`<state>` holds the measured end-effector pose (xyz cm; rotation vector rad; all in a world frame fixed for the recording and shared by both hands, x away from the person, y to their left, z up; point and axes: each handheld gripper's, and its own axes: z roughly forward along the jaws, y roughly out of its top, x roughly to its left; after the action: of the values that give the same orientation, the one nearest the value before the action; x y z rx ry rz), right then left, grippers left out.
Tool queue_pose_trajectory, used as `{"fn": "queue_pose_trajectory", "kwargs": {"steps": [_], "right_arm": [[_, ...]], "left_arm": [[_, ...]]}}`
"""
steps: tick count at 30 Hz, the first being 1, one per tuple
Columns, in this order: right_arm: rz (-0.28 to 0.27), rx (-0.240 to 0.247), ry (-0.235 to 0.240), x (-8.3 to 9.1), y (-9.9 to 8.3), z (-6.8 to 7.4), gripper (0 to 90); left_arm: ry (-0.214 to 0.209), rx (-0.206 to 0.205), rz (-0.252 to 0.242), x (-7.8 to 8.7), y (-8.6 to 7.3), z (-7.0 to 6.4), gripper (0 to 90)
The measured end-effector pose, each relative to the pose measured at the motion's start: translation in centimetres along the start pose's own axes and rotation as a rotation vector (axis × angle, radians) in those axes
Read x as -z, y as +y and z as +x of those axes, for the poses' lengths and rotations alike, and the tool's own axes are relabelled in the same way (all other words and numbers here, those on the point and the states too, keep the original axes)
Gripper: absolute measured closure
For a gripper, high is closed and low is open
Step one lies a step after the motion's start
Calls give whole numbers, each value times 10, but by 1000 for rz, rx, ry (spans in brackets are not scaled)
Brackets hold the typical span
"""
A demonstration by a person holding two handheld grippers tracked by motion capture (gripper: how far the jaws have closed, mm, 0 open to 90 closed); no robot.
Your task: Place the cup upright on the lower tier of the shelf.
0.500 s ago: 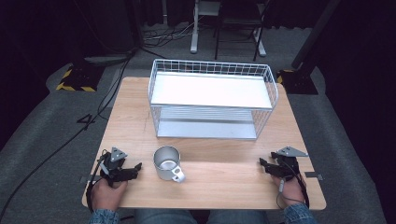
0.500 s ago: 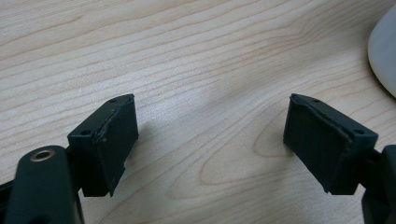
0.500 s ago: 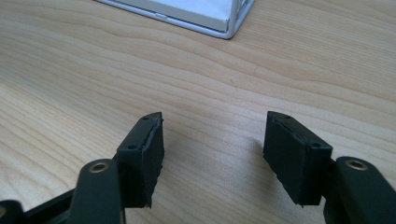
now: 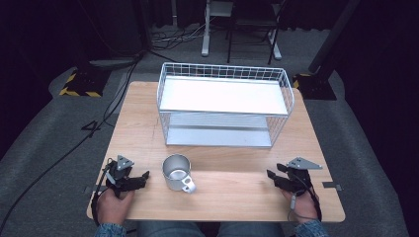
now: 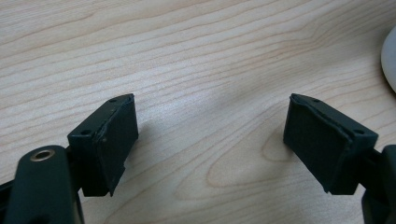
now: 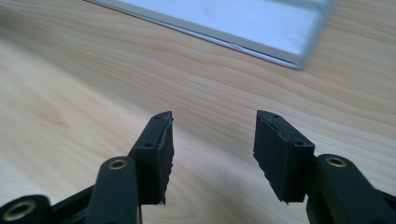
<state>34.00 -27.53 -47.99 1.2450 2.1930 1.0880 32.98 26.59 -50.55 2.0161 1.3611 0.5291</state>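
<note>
Wooden table [image 4: 143, 123] is carrying a wire rack [image 4: 225, 104] and a metal mug [image 4: 177, 172] near the front edge. Left gripper [image 4: 143, 176] beside the mug is gaping wide; right gripper [image 4: 271, 176] is sitting part open, gripping nothing. Both hands are partly cut off.

I see bare bench [image 4: 237, 192] across lower frame between my claws, broken only by metal mug [image 4: 177, 172] at lower centre-left. Wire basket [image 4: 225, 106] blocks upper middle; open strips along both sides.

White rack [image 4: 223, 96] — silvery, perhaps steel, mug [image 4: 177, 171]
</note>
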Motion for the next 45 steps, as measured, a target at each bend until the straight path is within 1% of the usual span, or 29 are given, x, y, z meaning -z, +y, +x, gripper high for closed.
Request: {"fn": "queue_pose_trajectory", "kwargs": {"steps": [2,3,5,9,12,15,16,19,20,23,24,25,27,28,29,32,33,34,41,45], "right_arm": [[-8,32,41,3,7,16,480],[-11,44,51,3,10,21,481],[-10,77,86,3,17,37,484],[14,105,166,-1,30,61,490],[11,120,222,-4,40,76,487],[12,141,254,-7,46,91,486],[12,144,264,-8,48,94,486],[7,151,315,-9,54,110,486],[7,155,328,-10,55,114,487],[10,164,391,-14,59,131,487],[10,164,391,-14,59,131,487],[15,168,427,-18,61,142,487],[17,177,451,-21,62,151,486],[17,177,451,-21,62,151,486],[17,185,473,-23,65,158,484],[13,204,486,-26,68,167,483],[13,204,486,-26,68,167,483],[16,219,494,-29,70,173,483],[24,244,515,-39,73,188,489],[32,250,523,-46,76,196,517]], "left_arm": [[1,-5,1,1,-1,0,182],[0,-7,1,1,-1,0,182],[-4,-1,0,1,-2,-1,182],[-4,-2,1,1,-1,-1,182],[-3,-6,2,1,-1,0,181],[0,-4,2,0,0,0,182],[1,5,-1,0,0,0,181],[5,7,1,0,0,0,181],[6,7,2,0,1,0,182],[9,11,0,-1,1,0,182],[9,11,0,-1,1,0,182],[10,12,0,-1,1,0,182],[10,12,0,-1,1,0,182],[10,12,0,-1,1,0,182],[10,12,0,-1,1,0,182],[10,12,0,-1,1,0,182],[10,12,0,-1,1,0,181],[11,15,1,-1,1,0,182],[12,12,-1,0,-1,0,182],[12,14,-2,1,-1,-1,182]]}}
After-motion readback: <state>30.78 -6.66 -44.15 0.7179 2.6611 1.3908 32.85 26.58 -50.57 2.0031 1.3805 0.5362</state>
